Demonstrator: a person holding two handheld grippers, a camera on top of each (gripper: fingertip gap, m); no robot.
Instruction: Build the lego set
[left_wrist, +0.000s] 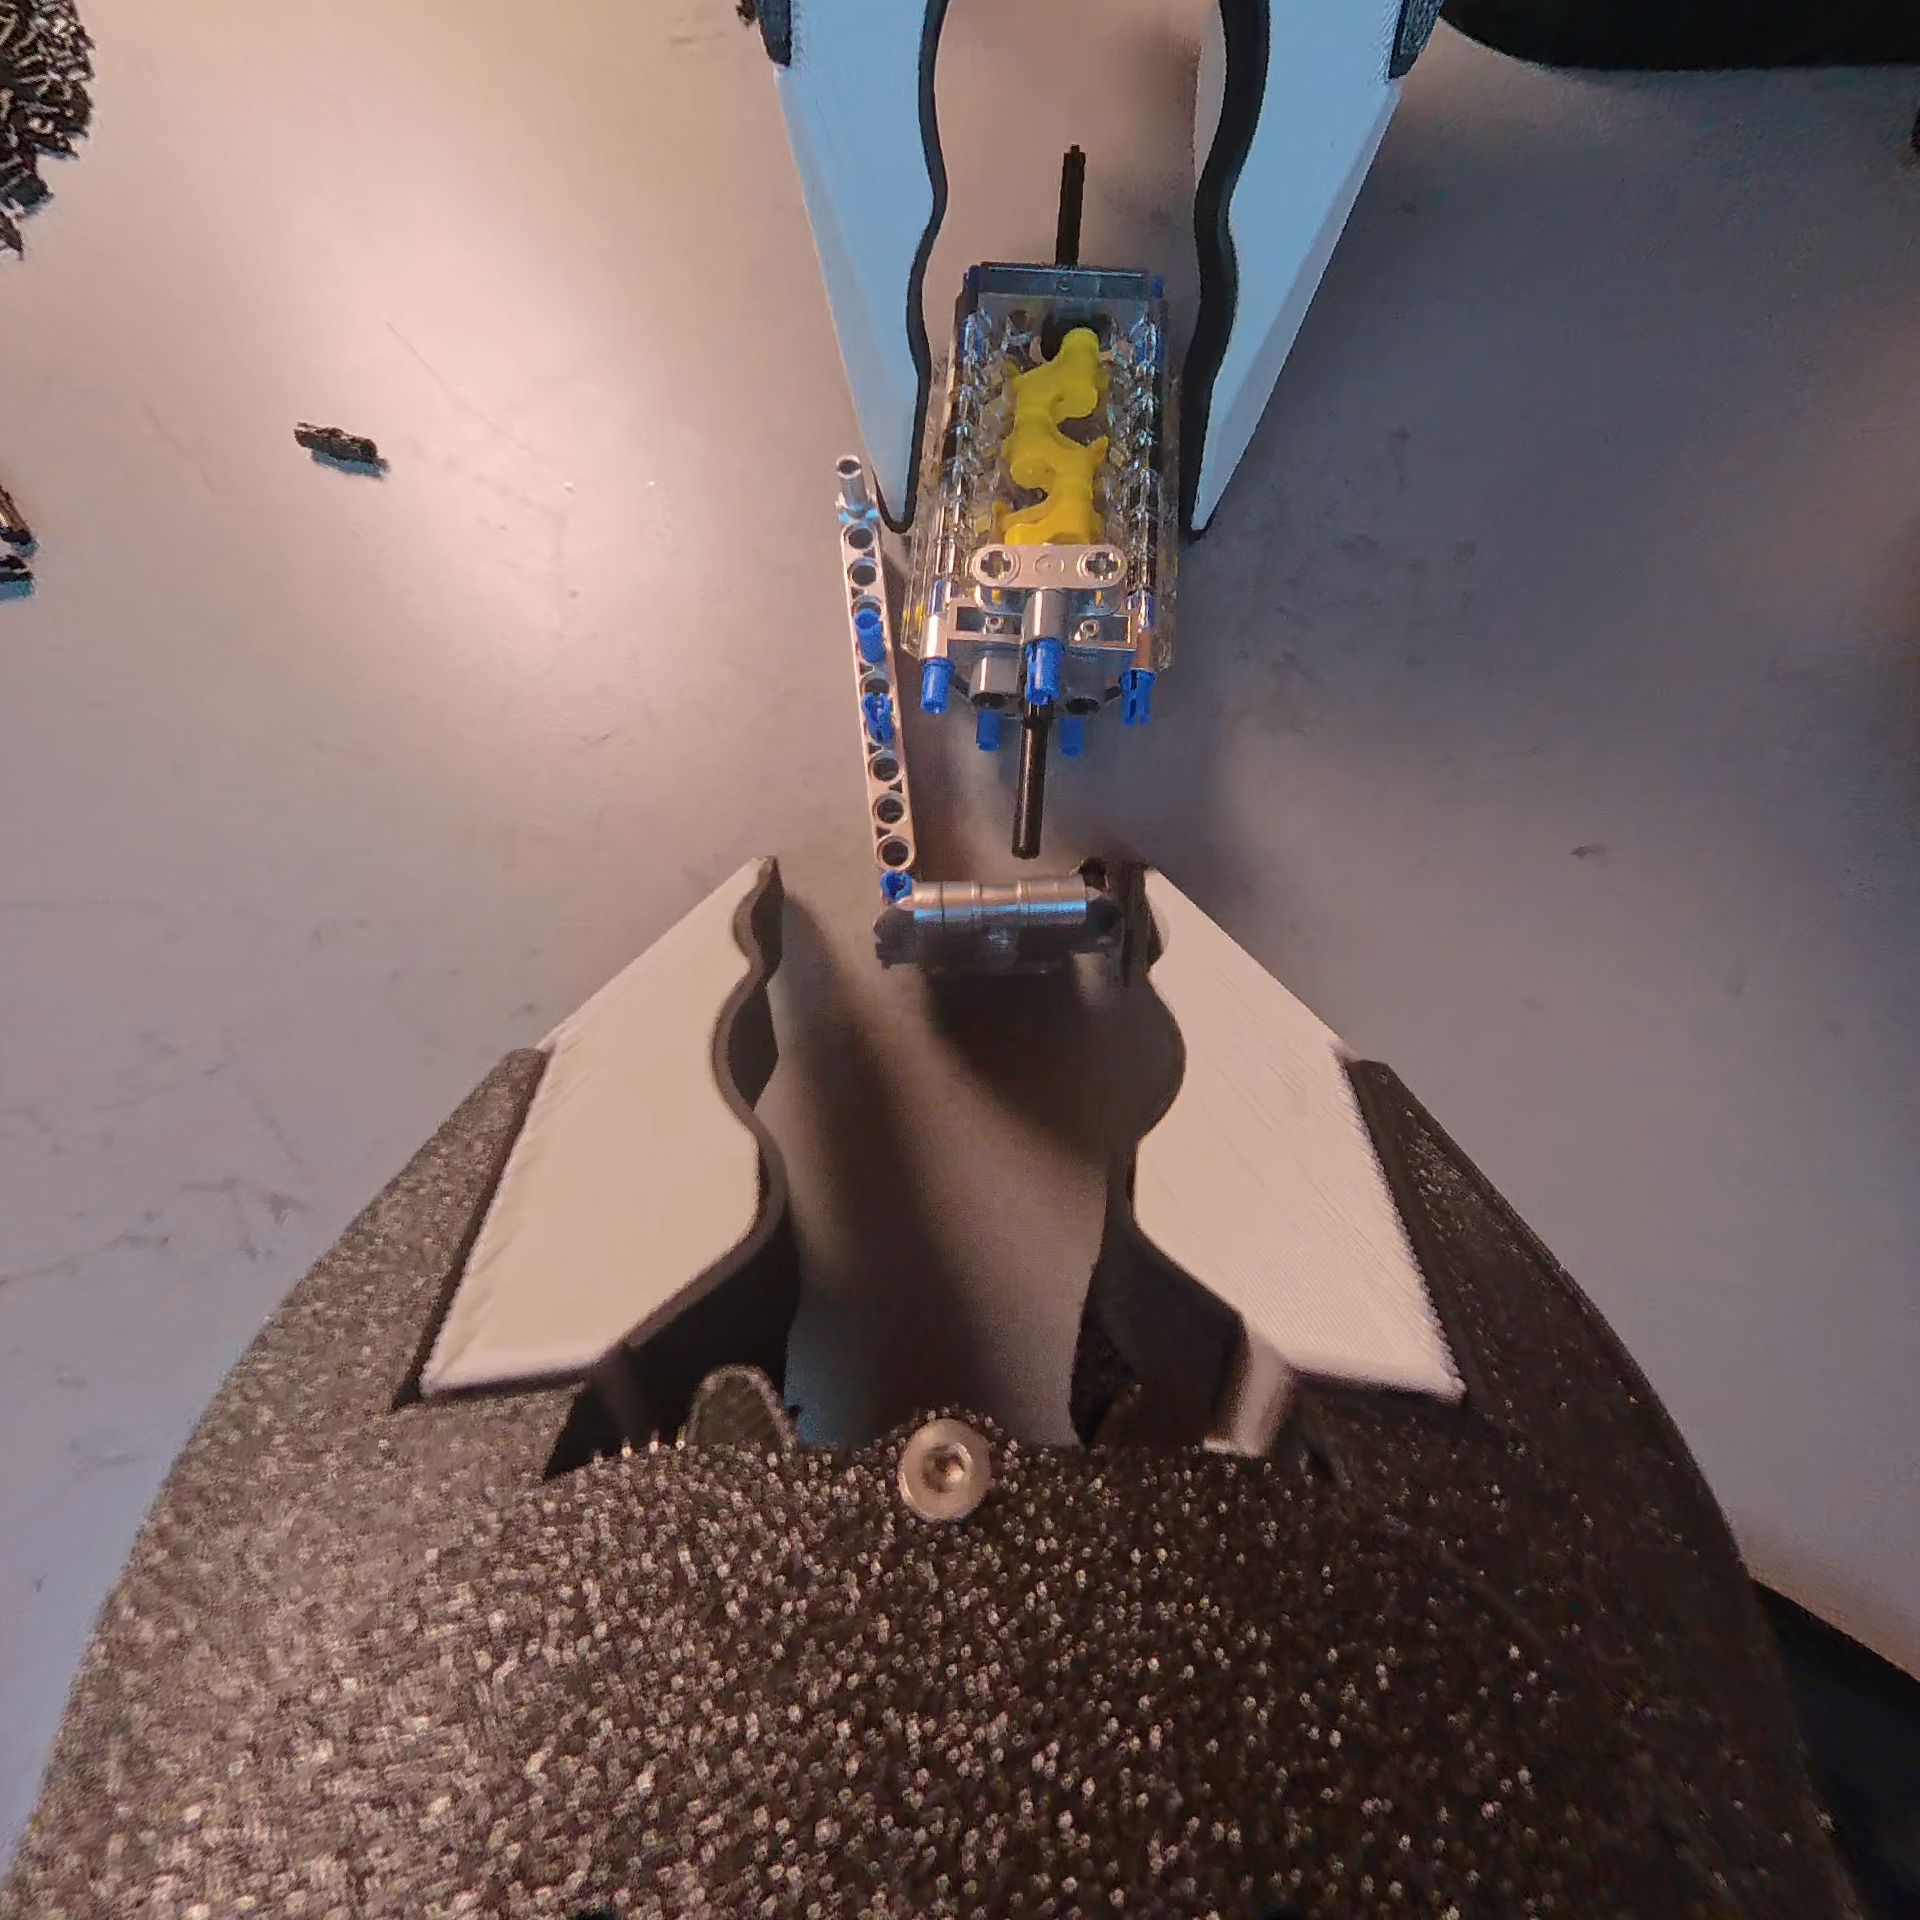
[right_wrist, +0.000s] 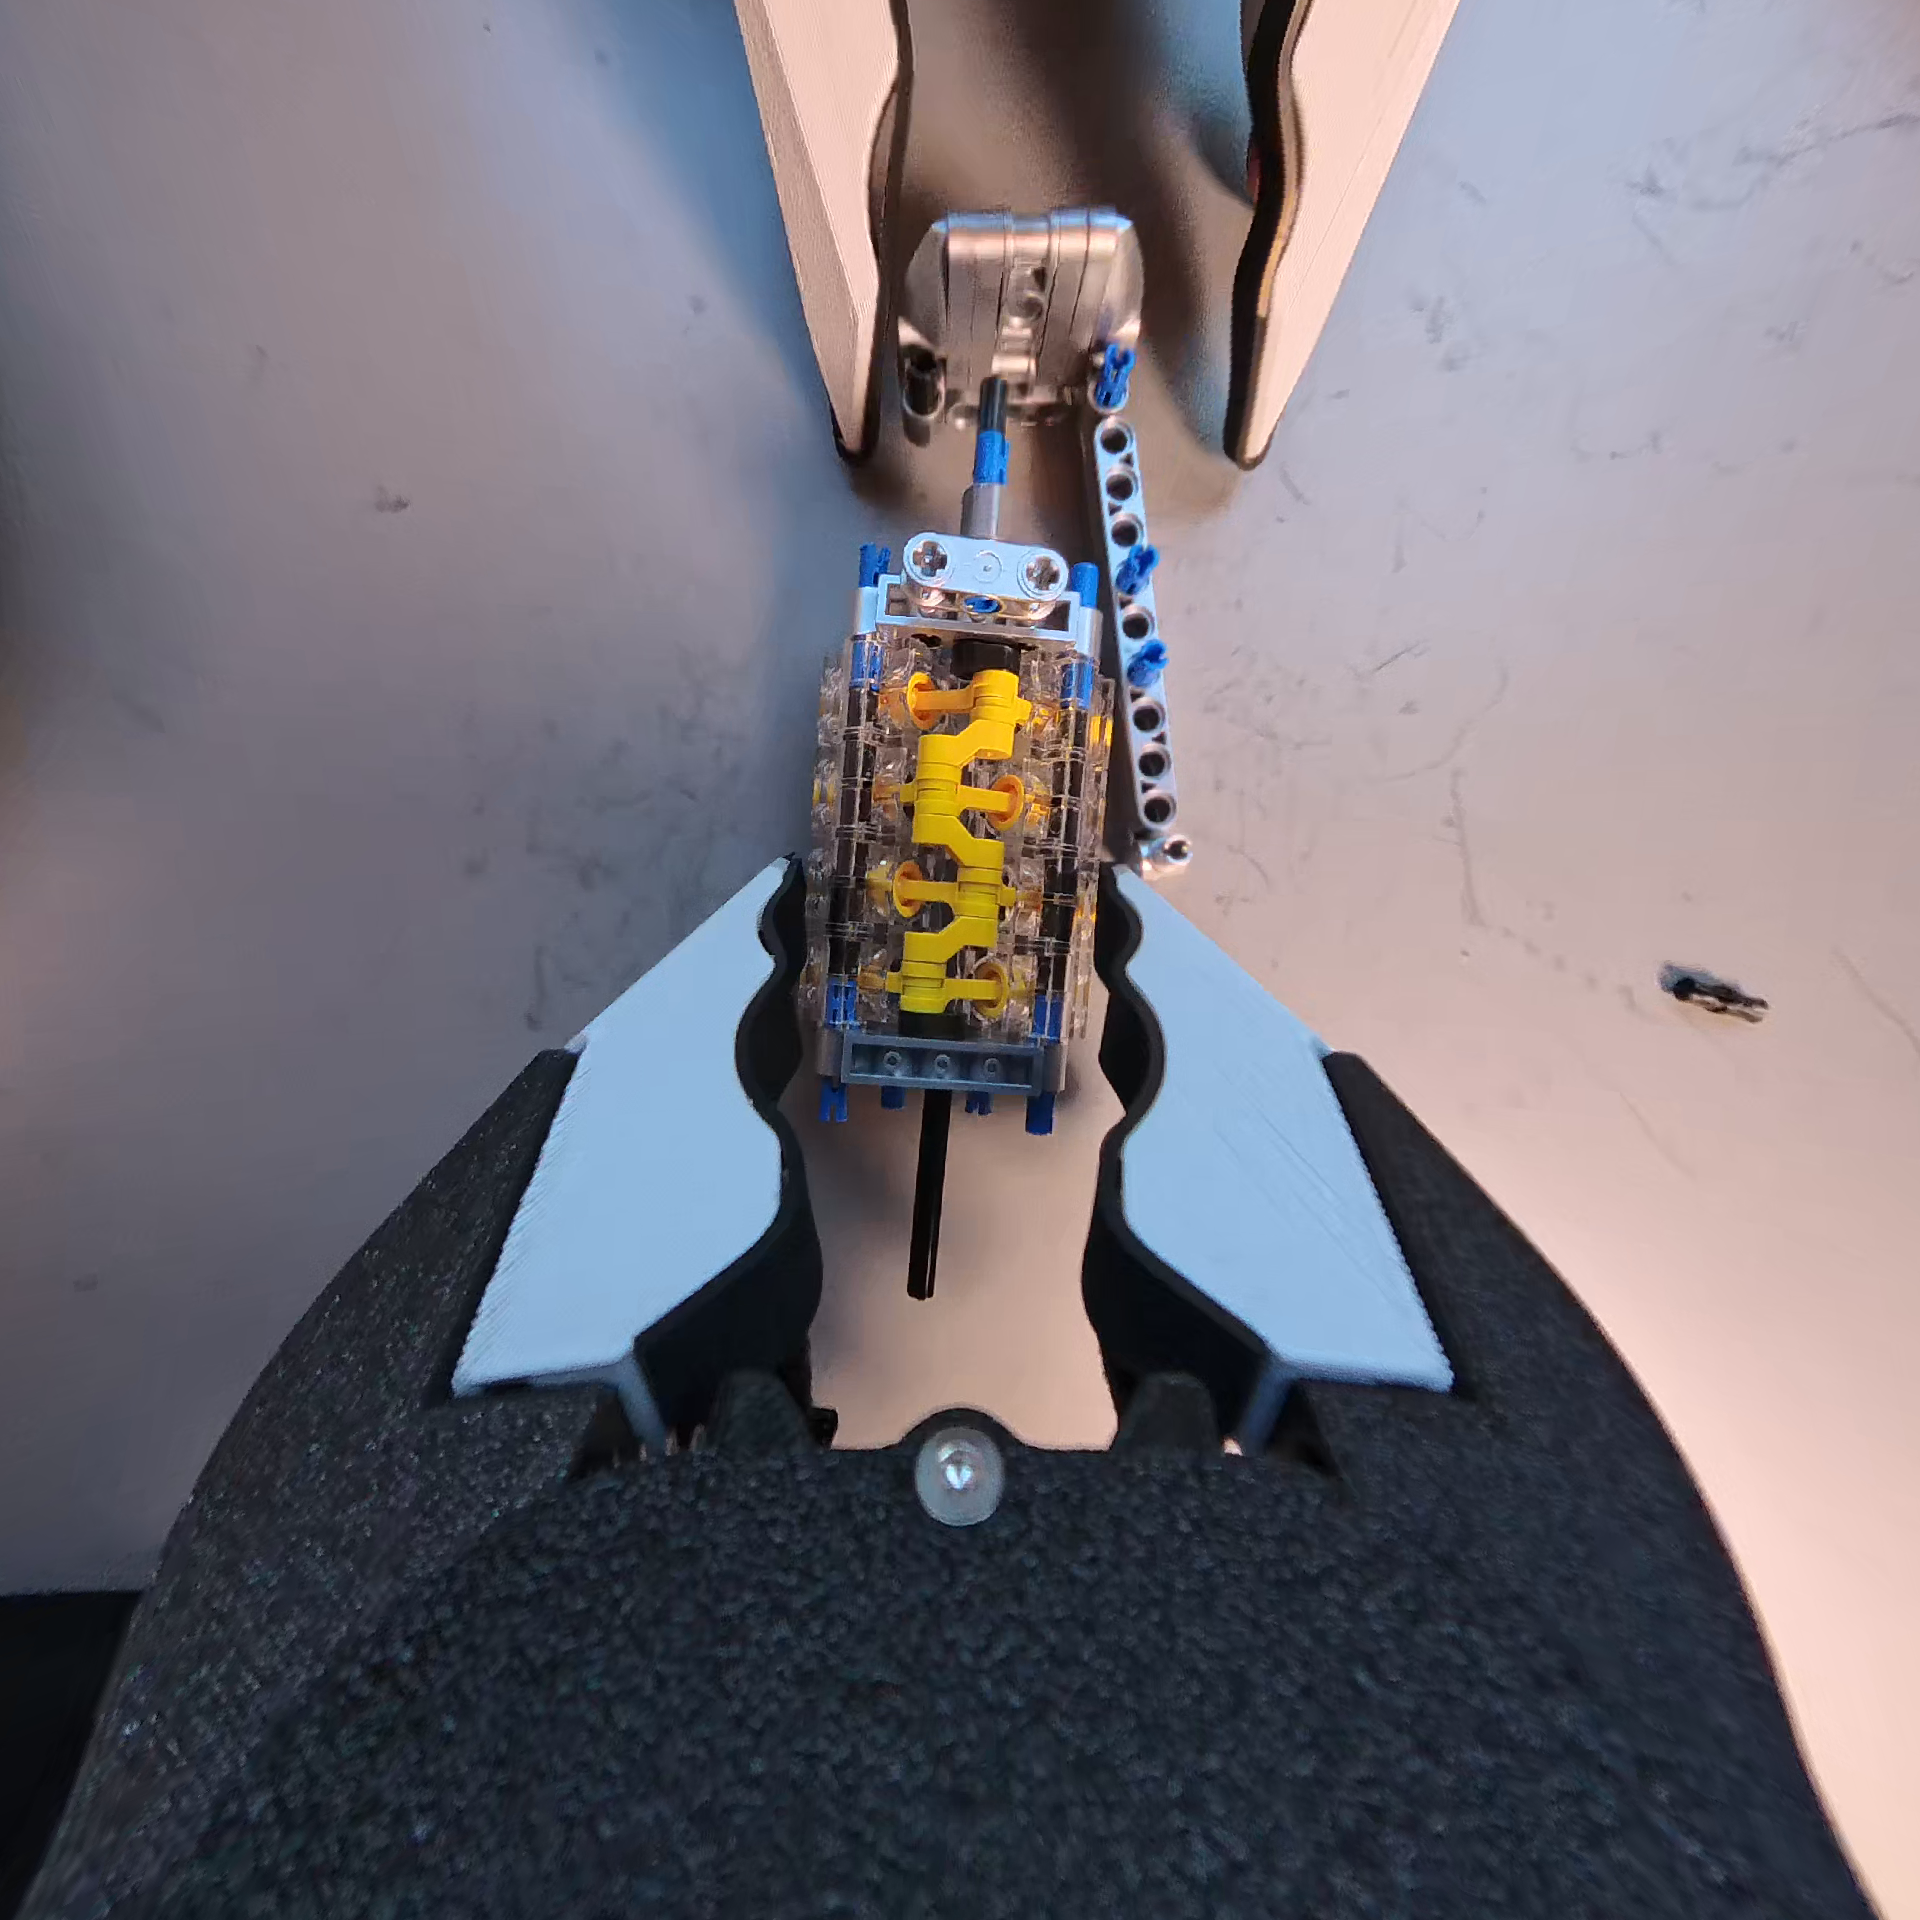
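- Straddling the clear toy engine (right_wrist: 961, 852), the right gripper (right_wrist: 951, 914) has its fingers spread wide, touching nothing.
- Left gripper (left_wrist: 956, 914) fingers open around a grey block (left_wrist: 997, 920).
- Engine rests on the surface (right_wrist: 416, 520), grey beam (right_wrist: 1138, 644) alongside.

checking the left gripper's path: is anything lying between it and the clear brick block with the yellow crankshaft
yes: a short grey connector piece lies crosswise between the left gripper tips, in front of the clear brick block, whose black axle points at it. a long grey holed beam lies alongside.
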